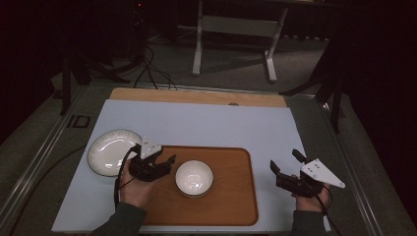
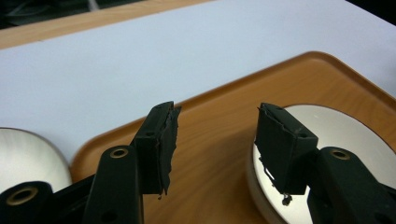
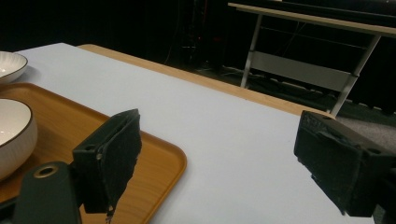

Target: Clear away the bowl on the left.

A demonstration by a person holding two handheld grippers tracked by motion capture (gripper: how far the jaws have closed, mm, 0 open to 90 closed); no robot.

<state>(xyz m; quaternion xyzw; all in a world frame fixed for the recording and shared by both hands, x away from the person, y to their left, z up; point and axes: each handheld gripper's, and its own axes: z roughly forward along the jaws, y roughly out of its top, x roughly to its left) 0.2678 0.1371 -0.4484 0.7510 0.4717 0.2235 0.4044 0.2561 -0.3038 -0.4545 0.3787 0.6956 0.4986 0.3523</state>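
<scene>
A white bowl (image 1: 194, 177) stands on a wooden tray (image 1: 231, 196) at the middle front of the table. Left of the tray lies a white plate (image 1: 114, 151). My left gripper (image 1: 167, 163) is open just left of the bowl, above the tray's left end. In the left gripper view, this gripper (image 2: 217, 135) has one jaw over the bowl's (image 2: 341, 135) rim and the other over the tray (image 2: 210, 116); the plate (image 2: 28, 158) shows at lower left. My right gripper (image 1: 285, 161) is open and empty, right of the tray. The right gripper view shows it (image 3: 219, 140) wide open over the mat, beside the tray's corner (image 3: 154, 158).
A pale blue-white mat (image 1: 206, 123) covers the table, with a wooden strip (image 1: 196, 96) along its far edge. Behind the table stands a white metal frame (image 1: 236, 29), and cables (image 1: 152, 69) trail on the floor. The surroundings are dark.
</scene>
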